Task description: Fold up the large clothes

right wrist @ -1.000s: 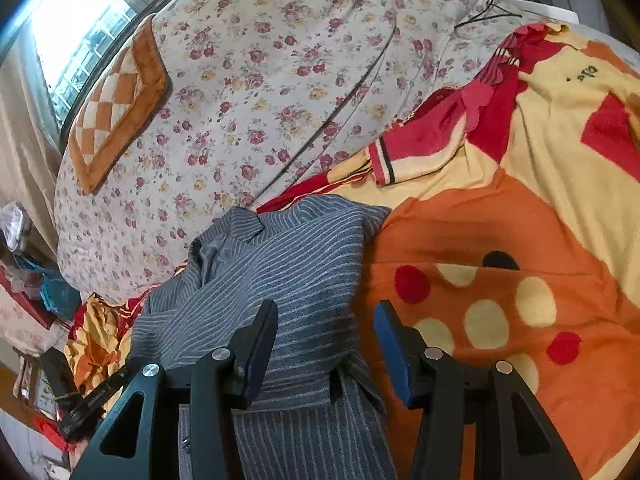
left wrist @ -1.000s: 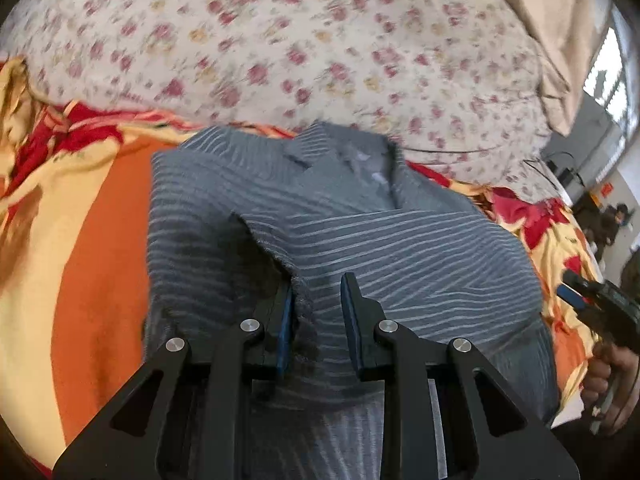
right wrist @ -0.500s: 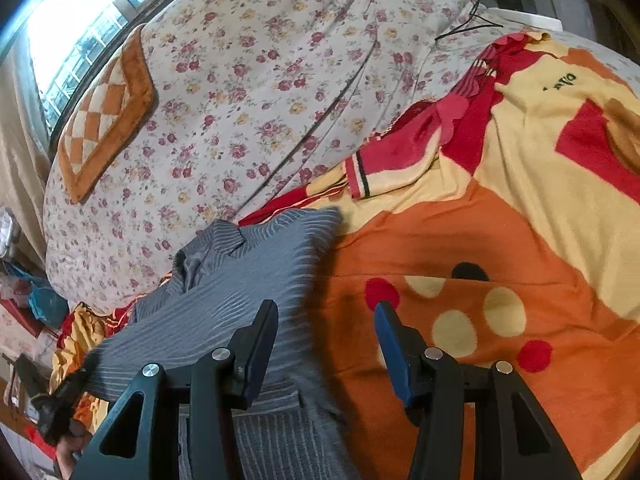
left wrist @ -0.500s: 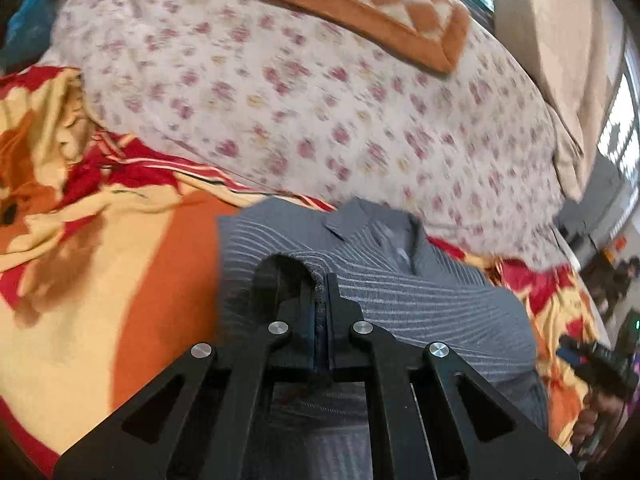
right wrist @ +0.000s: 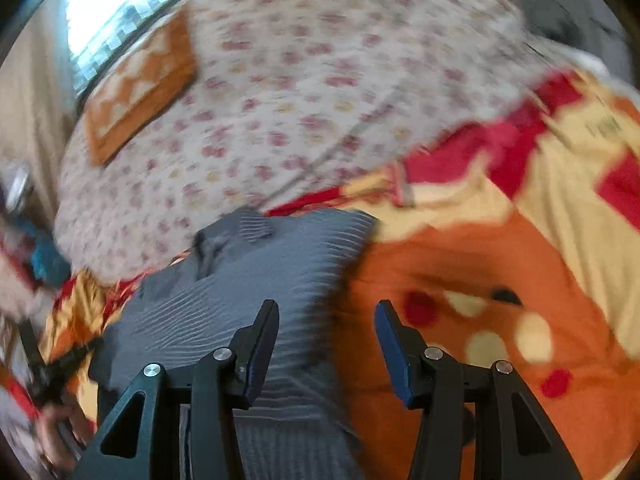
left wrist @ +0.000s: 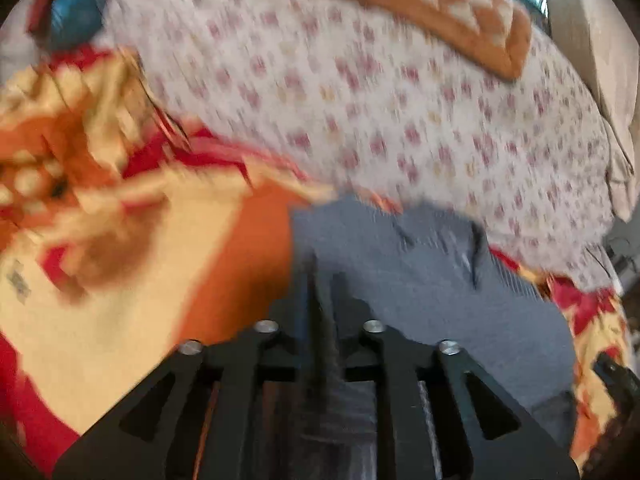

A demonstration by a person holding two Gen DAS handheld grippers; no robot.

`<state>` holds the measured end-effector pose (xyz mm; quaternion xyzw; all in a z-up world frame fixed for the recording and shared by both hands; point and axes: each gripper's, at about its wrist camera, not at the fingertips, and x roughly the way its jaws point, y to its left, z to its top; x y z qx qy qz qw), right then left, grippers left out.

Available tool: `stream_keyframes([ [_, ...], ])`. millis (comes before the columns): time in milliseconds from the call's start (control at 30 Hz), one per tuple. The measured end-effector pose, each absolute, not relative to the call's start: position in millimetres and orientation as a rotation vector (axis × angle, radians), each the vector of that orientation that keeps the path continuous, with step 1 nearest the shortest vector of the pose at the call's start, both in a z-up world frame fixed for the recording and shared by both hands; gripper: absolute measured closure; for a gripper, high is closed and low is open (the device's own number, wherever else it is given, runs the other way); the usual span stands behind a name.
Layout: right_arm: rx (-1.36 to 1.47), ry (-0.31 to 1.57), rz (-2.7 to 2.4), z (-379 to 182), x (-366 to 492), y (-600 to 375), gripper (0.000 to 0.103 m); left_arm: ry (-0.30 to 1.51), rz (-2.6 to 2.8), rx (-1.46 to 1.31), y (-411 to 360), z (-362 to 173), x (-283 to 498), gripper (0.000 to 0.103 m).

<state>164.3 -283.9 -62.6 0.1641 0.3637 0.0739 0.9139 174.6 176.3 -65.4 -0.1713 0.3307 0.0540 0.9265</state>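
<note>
A grey striped shirt [left wrist: 440,300] lies folded on an orange, yellow and red blanket [left wrist: 160,280], collar toward the floral bedding. My left gripper [left wrist: 325,280] sits at the shirt's left edge. Its jaws are opening from a narrow gap, with a fold of grey cloth still pinched between them; the picture is blurred. In the right wrist view the shirt [right wrist: 240,280] lies left of centre. My right gripper [right wrist: 324,340] stands open over the shirt's right edge, with nothing gripped. The left gripper [right wrist: 48,372] and a hand show at the lower left there.
A floral quilt [left wrist: 360,100] rises behind the shirt, with an orange checked cushion [left wrist: 432,12] on top. The spotted orange blanket [right wrist: 480,260] spreads to the right. A curtain [left wrist: 592,20] and bright window [right wrist: 120,12] stand behind the bed.
The left gripper shut on a fold at the shirt's left edge, lifted and drew it leftward; its jaws now part slightly. The right gripper stayed open and shifted a little.
</note>
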Motion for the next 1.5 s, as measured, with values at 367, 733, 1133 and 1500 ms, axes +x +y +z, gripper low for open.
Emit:
stream_keyframes([
  [367, 0.151, 0.898, 0.284, -101, 204, -236, 0.071, 0.865, -0.041, -0.249, 124, -110, 204, 0.066],
  [733, 0.149, 0.744, 0.208, -75, 226, -249, 0.07, 0.814, 0.064, -0.309, 143, -106, 203, 0.068],
  [1133, 0.149, 0.987, 0.145, -132, 282, -250, 0.068, 0.853, 0.048, -0.265, 131, -117, 210, 0.05],
  [1500, 0.027, 0.926, 0.321, -106, 254, -192, 0.068, 0.843, 0.036, -0.227, 123, -116, 209, 0.039],
])
